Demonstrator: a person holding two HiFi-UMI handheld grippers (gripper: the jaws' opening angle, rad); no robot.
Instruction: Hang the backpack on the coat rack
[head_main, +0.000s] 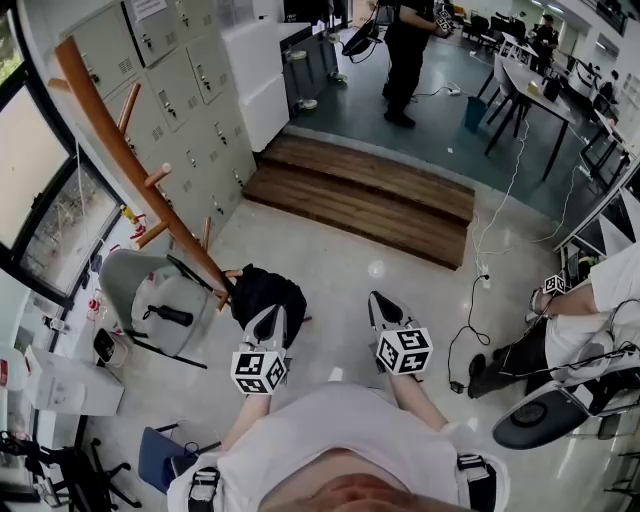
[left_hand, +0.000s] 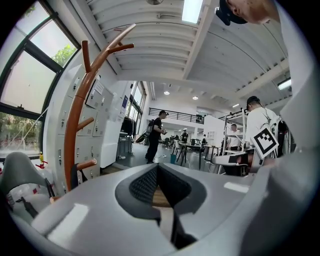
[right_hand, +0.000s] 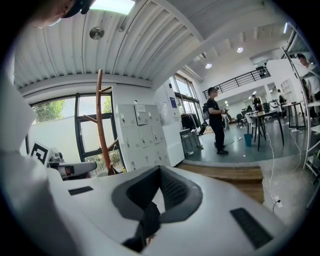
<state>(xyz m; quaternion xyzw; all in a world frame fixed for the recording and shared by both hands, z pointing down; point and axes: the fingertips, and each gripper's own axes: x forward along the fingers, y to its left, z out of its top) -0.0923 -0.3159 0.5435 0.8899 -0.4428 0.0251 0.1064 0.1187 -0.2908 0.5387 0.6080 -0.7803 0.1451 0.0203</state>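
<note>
The brown wooden coat rack (head_main: 120, 140) leans across the left of the head view, and it also shows in the left gripper view (left_hand: 75, 125) and the right gripper view (right_hand: 101, 120). The black backpack (head_main: 268, 292) hangs low by a short peg (head_main: 232, 274) near the rack's foot; a dark sliver of the backpack (left_hand: 75, 176) shows beside a peg. My left gripper (head_main: 270, 314) (left_hand: 157, 167) is shut with its tip at the backpack's lower edge; I cannot tell whether they touch. My right gripper (head_main: 378, 298) (right_hand: 160, 170) is shut, off to the backpack's right and apart from it.
A grey chair (head_main: 135, 290) stands left of the rack, with grey lockers (head_main: 185, 90) behind. Wooden steps (head_main: 360, 195) lie ahead. One person (head_main: 405, 55) stands beyond them, another (head_main: 565, 335) sits at the right. A cable (head_main: 470, 330) trails on the floor.
</note>
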